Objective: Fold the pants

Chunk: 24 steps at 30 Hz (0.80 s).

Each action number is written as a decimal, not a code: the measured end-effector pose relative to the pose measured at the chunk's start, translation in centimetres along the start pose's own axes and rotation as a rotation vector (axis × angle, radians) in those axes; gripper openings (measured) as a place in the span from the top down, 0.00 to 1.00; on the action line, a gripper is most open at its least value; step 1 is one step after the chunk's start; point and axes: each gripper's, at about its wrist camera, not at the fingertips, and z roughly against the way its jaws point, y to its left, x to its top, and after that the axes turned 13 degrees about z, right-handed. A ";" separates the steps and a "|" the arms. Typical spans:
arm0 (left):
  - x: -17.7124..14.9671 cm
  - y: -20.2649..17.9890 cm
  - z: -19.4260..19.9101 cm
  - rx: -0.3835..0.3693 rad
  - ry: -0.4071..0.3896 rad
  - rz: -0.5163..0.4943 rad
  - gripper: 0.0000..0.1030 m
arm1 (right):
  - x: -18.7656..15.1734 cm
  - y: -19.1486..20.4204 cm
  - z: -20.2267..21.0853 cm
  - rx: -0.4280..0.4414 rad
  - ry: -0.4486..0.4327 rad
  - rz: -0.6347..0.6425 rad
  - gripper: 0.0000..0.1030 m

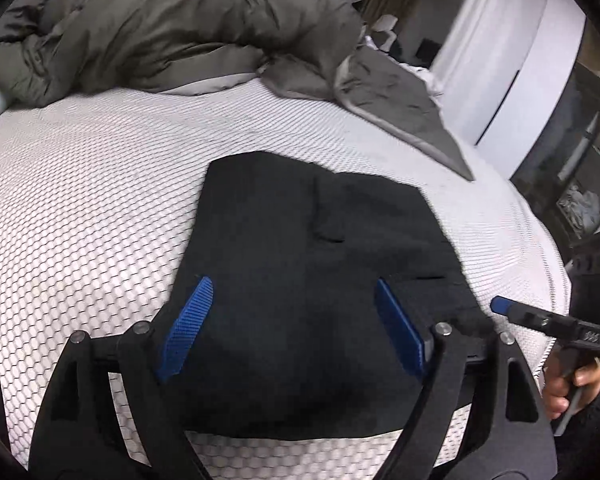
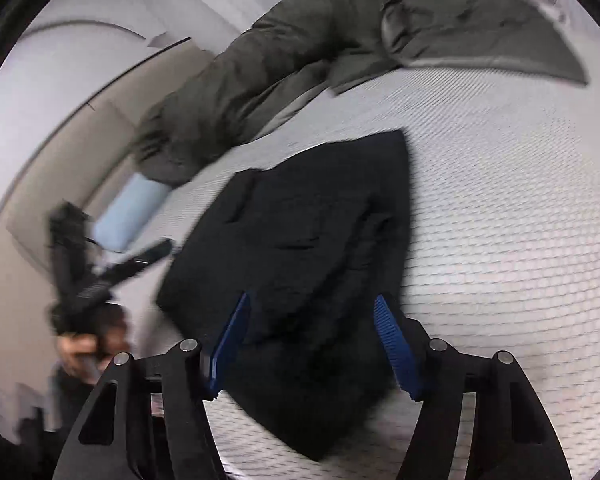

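Observation:
Black pants (image 1: 300, 240) (image 2: 320, 220) lie folded into a compact flat shape on the white mattress (image 1: 80, 200) (image 2: 500, 200). My left gripper (image 1: 294, 320) hovers over their near part, jaws wide apart, nothing pinched between the blue pads (image 1: 188, 328). My right gripper (image 2: 312, 344) stands over the near end of the pants with its jaws apart; cloth lies between the pads (image 2: 396, 348), but they do not press on it. From the left wrist view, the right gripper (image 1: 500, 305) points at the pants' right edge. The left gripper (image 2: 112, 268) is blurred in the right wrist view.
A crumpled grey duvet (image 1: 160, 28) (image 2: 280, 80) covers the far side of the bed. A light blue pillow (image 2: 128, 216) lies beside it. A white wardrobe (image 1: 520, 60) stands past the bed's right edge. A person's hands (image 1: 568, 388) (image 2: 80, 348) hold the grippers' handles.

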 end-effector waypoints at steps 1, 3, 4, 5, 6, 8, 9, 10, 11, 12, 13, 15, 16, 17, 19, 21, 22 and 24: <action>-0.2 0.4 0.2 -0.003 -0.004 -0.001 0.22 | 0.2 0.2 -0.4 0.038 0.003 -0.012 0.43; -0.8 0.4 0.2 -0.011 -0.007 -0.006 0.22 | 0.6 0.3 -1.0 0.082 0.008 -0.025 0.43; -0.8 0.6 0.1 -0.010 -0.006 -0.010 0.22 | 0.7 0.3 -1.2 0.084 0.015 -0.026 0.43; -0.9 0.8 0.0 -0.004 -0.006 -0.016 0.22 | 0.8 0.3 -1.9 0.072 0.040 -0.029 0.43; -0.9 0.9 -0.2 0.004 -0.004 -0.021 0.22 | 0.9 0.1 -2.6 0.066 0.060 -0.037 0.43; -0.9 0.2 0.2 0.011 0.004 -0.027 0.22 | 0.9 -0.4 -4.0 0.054 0.094 -0.063 0.45; -0.9 0.2 0.2 0.011 0.006 -0.027 0.22 | 1.0 -0.4 -4.7 0.029 0.107 -0.052 0.59; -0.9 0.4 0.4 0.014 0.001 -0.025 0.22 | 1.2 -0.2 -5.1 -0.010 0.116 -0.031 0.80; -1.0 0.5 0.7 0.011 -0.002 -0.021 0.22 | 1.4 0.0 -5.2 -0.045 0.119 -0.011 0.86; -0.9 0.7 1.1 0.003 -0.006 -0.013 0.22 | 1.6 0.3 -4.9 -0.065 0.099 0.010 0.92; -1.0 0.8 1.7 -0.003 -0.011 -0.006 0.22 | 1.8 0.9 -4.2 -0.060 0.064 0.032 0.94; -0.9 1.1 2.5 -0.013 -0.022 0.005 0.22 | 2.1 2.5 -2.0 -0.072 -0.004 0.087 0.95; -0.9 1.2 2.7 -0.012 -0.026 0.006 0.22 | 2.1 3.2 -0.7 -0.066 -0.038 0.111 0.95; -0.9 1.2 3.0 -0.010 -0.026 0.005 0.22 | 2.1 3.8 0.7 -0.063 -0.061 0.132 0.95; -1.0 1.2 2.8 -0.002 -0.013 -0.001 0.22 | 1.7 4.4 2.3 -0.062 -0.079 0.157 0.95; -1.3 1.0 1.9 0.020 0.014 -0.017 0.22 | 1.0 3.2 2.1 -0.105 -0.039 0.146 0.95; -1.4 0.8 1.4 0.033 0.027 -0.025 0.22 | 0.7 2.6 1.4 -0.119 -0.009 0.137 0.95; -1.9 0.4 0.1 0.073 0.063 -0.055 0.22 | -0.5 0.8 -1.2 -0.164 0.087 0.097 0.94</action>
